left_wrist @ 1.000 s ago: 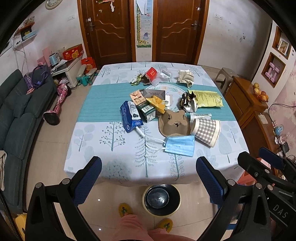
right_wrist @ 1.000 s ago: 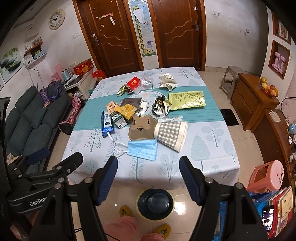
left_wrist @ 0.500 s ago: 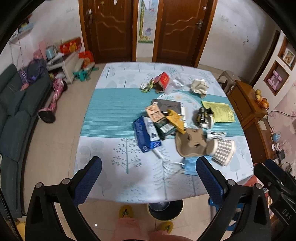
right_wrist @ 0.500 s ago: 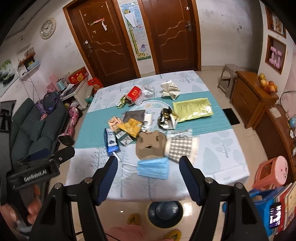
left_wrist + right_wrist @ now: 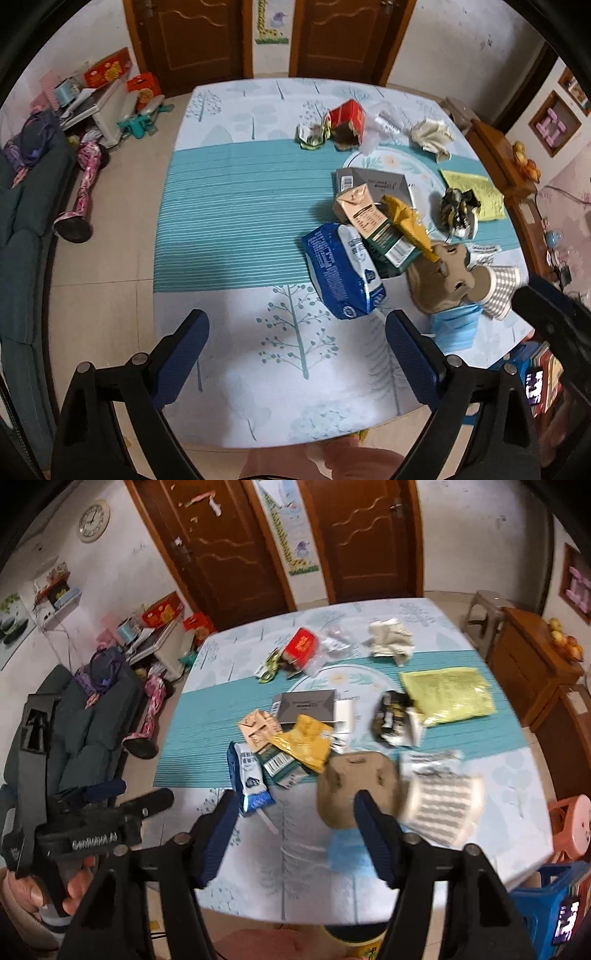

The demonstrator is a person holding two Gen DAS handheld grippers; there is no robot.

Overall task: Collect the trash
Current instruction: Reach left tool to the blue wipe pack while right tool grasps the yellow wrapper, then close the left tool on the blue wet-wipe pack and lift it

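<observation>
Left wrist, bare tablecloth (image 5: 229, 229), trash (image 5: 343, 273) right

In the right wrist view, the grey-checked paper cup (image 5: 441, 806) is smeared by motion blur. The pale blue face mask (image 5: 345, 849) lies partly behind a blue-padded finger (image 5: 373, 834). The round bin (image 5: 354, 936) under the tablecloth's (image 5: 295, 882) near edge shows only its rim.

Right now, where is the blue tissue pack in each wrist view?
Left wrist: the tissue pack lies right of centre, just above the right finger, on the table.
Right wrist: the pack lies left of centre, just above the left finger.
Shared landmark: the brown cardboard cup holder, to the pack's right in both views.
</observation>
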